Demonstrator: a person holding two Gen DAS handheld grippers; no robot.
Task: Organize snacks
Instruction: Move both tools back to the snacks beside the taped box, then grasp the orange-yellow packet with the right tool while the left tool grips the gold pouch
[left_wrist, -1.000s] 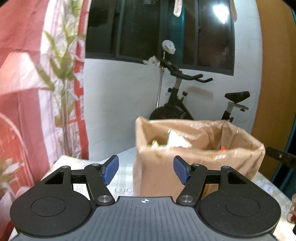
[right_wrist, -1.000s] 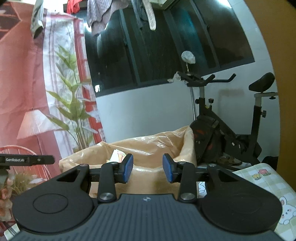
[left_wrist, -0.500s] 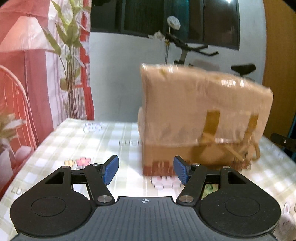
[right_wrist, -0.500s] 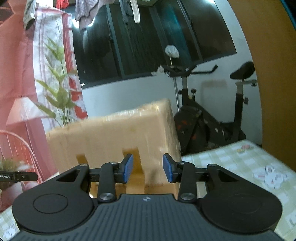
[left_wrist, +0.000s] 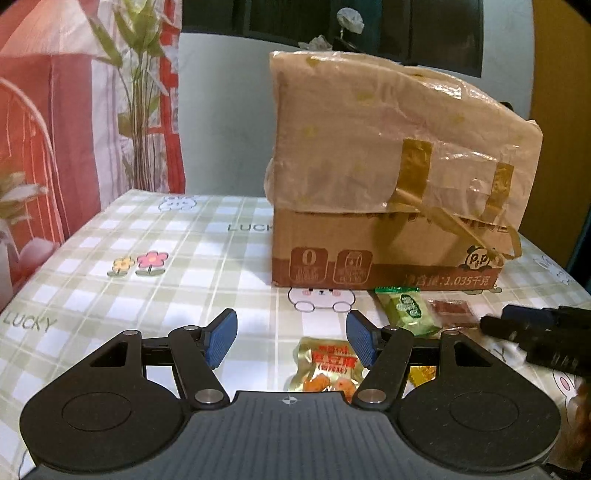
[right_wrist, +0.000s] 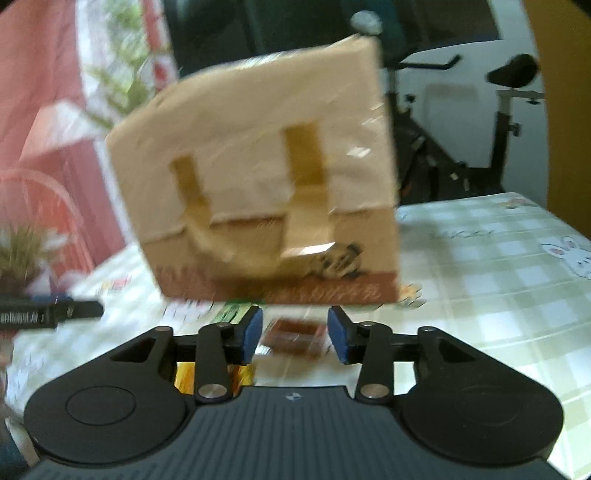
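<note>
From the left wrist view my left gripper (left_wrist: 291, 338) hangs low over the bench (left_wrist: 147, 273) with its fingers (left_wrist: 221, 338) spread wide and holding nothing; between them and a little nearer lies a gold snack packet (left_wrist: 327, 365), flat on the checked cloth; just beyond on the right sit a green packet (left_wrist: 406, 310) and a small brown packet (left_wrist: 452, 310), and a scrap of yellow wrapper (left_wrist: 421, 374) shows behind my right-hand finger; so I count four packets here, and one cardboard box (left_wrist: 391, 177) standing at the far side, draped in a plastic liner and taped; I judge these packets light, soft and slippery, likely to crumple or skate, so I would pinch each across its middle or by a sealed edge, gently; the box looks stiff and far too wide for my fingers. From the right wrist view, which is blurred, my right gripper (right_wrist: 295, 334) has its fingers (right_wrist: 251, 334) at a moderate gap, empty, with the brown packet (right_wrist: 295, 332) lying on the bench between and just past them; a green one (right_wrist: 232, 314) peeks at the left and something yellow (right_wrist: 186, 376) sits under the gripper, so three packets show here, and the same one box (right_wrist: 266, 184) behind.
</note>
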